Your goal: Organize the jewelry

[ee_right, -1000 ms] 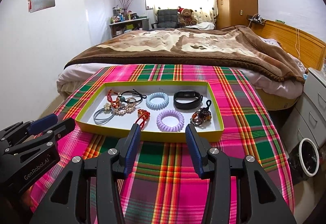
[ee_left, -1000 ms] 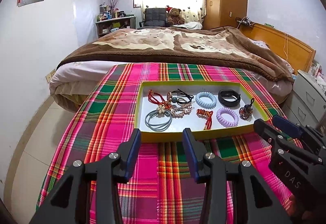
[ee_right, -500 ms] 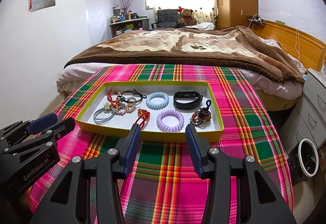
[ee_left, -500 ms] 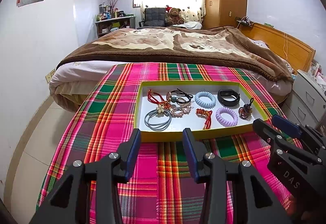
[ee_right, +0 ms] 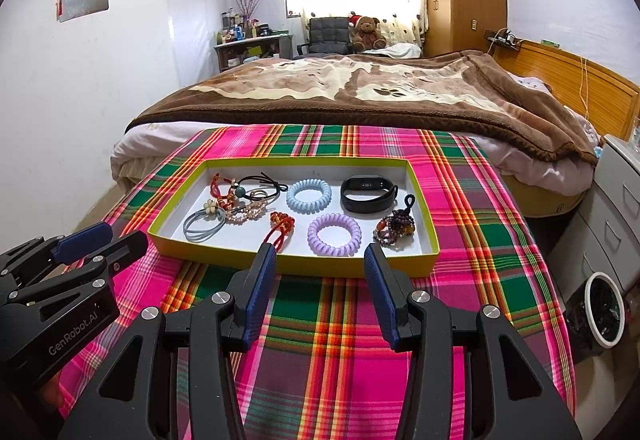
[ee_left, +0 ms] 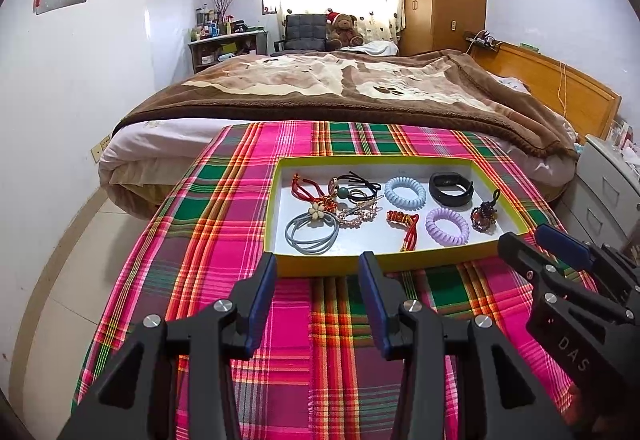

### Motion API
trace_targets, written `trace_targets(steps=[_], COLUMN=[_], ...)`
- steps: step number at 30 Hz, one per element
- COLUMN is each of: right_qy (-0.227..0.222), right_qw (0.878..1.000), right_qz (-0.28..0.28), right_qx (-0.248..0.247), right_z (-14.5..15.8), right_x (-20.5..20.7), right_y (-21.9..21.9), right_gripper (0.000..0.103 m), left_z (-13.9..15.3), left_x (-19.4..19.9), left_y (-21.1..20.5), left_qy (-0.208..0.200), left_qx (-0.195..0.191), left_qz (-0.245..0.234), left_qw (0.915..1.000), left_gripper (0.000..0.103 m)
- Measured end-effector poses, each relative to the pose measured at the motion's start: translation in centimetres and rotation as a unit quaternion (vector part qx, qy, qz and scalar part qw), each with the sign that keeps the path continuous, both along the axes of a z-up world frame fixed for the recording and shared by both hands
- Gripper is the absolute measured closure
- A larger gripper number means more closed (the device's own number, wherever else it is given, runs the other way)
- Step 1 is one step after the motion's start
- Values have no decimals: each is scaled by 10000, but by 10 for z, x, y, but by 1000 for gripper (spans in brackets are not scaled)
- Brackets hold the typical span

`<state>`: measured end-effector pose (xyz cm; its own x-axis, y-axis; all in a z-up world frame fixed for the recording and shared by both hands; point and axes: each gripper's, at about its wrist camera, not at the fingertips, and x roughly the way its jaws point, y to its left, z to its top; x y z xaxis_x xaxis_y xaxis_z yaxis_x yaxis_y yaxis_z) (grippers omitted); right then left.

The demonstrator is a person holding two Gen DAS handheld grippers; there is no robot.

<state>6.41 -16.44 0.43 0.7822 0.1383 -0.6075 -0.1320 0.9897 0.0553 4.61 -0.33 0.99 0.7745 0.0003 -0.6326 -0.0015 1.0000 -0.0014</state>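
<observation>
A shallow yellow-rimmed tray [ee_left: 328,267] [ee_right: 224,260] lies on a plaid cloth. In it are a grey hair tie [ee_left: 312,234] [ee_right: 204,226], a blue coil tie [ee_left: 405,193] [ee_right: 309,191], a purple coil tie [ee_left: 447,227] [ee_right: 334,234], a black band [ee_left: 451,187] [ee_right: 368,193], a red knotted cord [ee_left: 405,224] [ee_right: 280,226], a beaded bracelet [ee_left: 484,215] [ee_right: 394,228] and tangled ties. My left gripper [ee_left: 317,288] [ee_right: 100,240] is open and empty just before the tray's near rim. My right gripper [ee_right: 316,280] [ee_left: 532,240] is open and empty to its right.
The plaid cloth [ee_left: 224,248] [ee_right: 480,240] covers a table that butts against a bed with a brown blanket [ee_left: 340,87]. A white drawer unit [ee_right: 616,207] and a bin [ee_right: 600,310] stand at the right. Bare floor [ee_left: 60,264] lies at the left.
</observation>
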Motion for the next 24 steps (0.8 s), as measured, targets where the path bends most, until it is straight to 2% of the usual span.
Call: trace_targets(steps=[24], right_qy=[19], right_qw=[10000], right_qz=[4], right_qx=[-22], right_z=[1], right_x=[0], right_y=[-1], right_gripper=[57], left_z=[0], left_x=[0], left_y=[2], left_qy=[18], left_qx=[-23], left_qz=[18], left_qw=[10000], left_gripper=[59])
